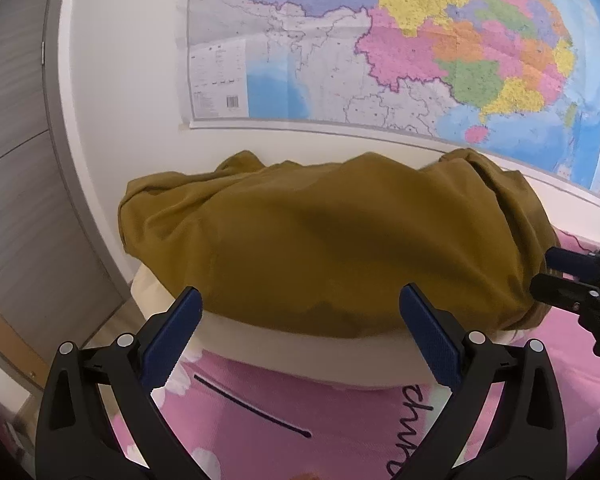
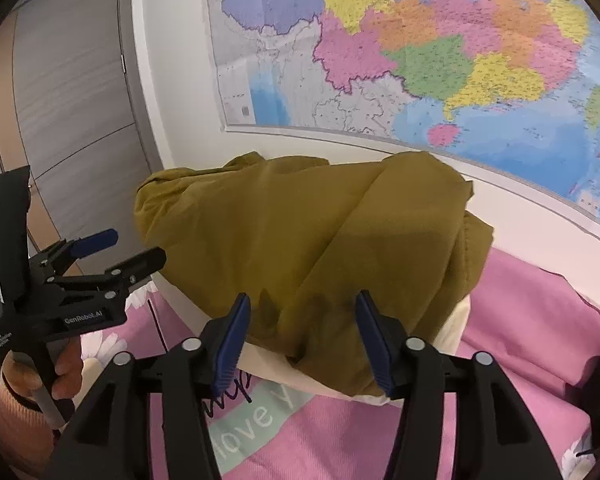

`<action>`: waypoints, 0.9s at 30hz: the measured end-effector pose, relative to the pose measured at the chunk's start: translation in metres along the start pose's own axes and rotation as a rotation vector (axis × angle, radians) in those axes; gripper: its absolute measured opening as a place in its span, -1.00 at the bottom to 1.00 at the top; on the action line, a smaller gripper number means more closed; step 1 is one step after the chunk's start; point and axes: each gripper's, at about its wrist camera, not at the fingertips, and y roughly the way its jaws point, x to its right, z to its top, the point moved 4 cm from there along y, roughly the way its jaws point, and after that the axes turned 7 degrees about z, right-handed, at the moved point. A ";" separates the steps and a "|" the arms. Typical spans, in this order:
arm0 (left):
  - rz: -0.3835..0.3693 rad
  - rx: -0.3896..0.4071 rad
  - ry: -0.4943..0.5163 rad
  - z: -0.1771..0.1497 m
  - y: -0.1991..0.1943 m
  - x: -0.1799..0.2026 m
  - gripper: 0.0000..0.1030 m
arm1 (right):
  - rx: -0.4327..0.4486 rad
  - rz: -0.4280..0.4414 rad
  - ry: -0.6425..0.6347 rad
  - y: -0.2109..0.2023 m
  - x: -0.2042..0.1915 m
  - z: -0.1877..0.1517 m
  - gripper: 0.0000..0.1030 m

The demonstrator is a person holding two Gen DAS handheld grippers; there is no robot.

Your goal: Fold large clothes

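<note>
Left gripper jaws wide apart, empty. Right gripper jaws apart, straddling the hem without pinching. Folded mustard-yellow soft cotton garment sits on cream pillow. Likely light, floppy; grab hem corners near pillow edge.

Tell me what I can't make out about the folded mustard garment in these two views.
- Mustard garment, both views: what kind it is; it is folded into a bundle.
- Cream pillow, left wrist view: most is hidden under the garment.
- Pink bedspread lettering, right wrist view: cut off by the right tongs.
</note>
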 end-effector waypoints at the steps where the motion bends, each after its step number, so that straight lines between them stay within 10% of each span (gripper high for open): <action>1: 0.003 0.001 0.001 -0.001 -0.001 0.001 0.89 | 0.003 0.000 -0.002 -0.002 -0.001 -0.001 0.12; 27: 0.034 -0.002 -0.048 -0.021 -0.048 0.010 0.89 | 0.117 -0.064 -0.027 -0.053 -0.025 -0.030 0.88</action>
